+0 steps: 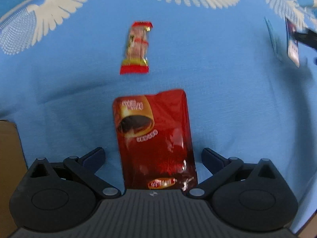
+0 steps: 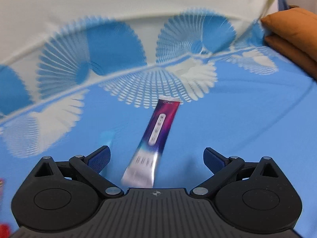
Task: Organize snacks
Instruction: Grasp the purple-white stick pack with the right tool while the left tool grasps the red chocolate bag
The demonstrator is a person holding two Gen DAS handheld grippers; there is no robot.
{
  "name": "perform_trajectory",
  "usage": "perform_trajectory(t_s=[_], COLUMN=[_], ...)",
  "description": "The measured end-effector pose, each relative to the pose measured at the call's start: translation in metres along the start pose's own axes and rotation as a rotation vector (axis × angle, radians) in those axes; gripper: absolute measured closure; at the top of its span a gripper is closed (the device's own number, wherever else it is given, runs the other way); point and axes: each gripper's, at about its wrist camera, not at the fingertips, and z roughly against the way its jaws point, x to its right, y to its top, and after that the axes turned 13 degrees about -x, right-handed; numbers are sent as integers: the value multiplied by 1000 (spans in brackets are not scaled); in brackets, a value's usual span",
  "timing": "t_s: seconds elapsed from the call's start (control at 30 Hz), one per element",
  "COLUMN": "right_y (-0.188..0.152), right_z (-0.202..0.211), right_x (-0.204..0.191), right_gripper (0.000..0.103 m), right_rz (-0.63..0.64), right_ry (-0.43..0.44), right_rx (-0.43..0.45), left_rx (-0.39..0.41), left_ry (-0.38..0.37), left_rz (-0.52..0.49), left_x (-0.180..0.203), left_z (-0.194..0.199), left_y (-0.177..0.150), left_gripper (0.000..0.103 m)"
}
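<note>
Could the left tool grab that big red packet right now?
Probably yes. The left tool is open, and the red packet lies flat on the blue cloth between its fingers with nothing on top or in the way.

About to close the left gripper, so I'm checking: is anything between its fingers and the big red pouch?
Nothing visible. The red pouch lies flat on the blue cloth, its near end between the open left gripper fingers.
</note>
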Motion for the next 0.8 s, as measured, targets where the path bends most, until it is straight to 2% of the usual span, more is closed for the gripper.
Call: perform_trajectory(t_s=[0.07,0.1,0.23,0.27,0.33,0.37,0.4,0.47,0.57,0.63,0.8], right_y=[5,-1,-17,-18,-21,-22,-22,-27,-39,-49,-82], right_z=[-31,-33,-38,-38,-29,-21,-16,-10,7,30,118], right_x=[-3,-4,-5,-4,-7,-9,-12,-12,-6,-2,-3], right_gripper=[0,0,0,5,46,71,73,76,79,79,79], right_rz=[5,1,4,11,45,83,104,93,61,37,35], right_ry=[-58,-69,-78,-75,-63,-51,-63,-54,-63,-56,-13], right_rx=[-54,45,123,121,132,142,128,108,89,115,220], left_rx=[-3,-9,-22,-20,0,18,27,2,9,32,116], left_ry=[-3,-7,-4,-4,2,-1,-12,-71,-47,-46,-54], left_rz=[-1,5,46,57,63,44,18,20,20,10,-16], left_x=[-1,-2,-4,-5,-6,-5,-4,-11,-16,-21,-35], left_z=[-1,-1,-1,0,6,12,19,24,31,45,96], left_y=[2,3,6,8,8,6,5,3,-6,-21,-74], left_gripper=[0,0,0,0,13,35,44,49,52,52,52])
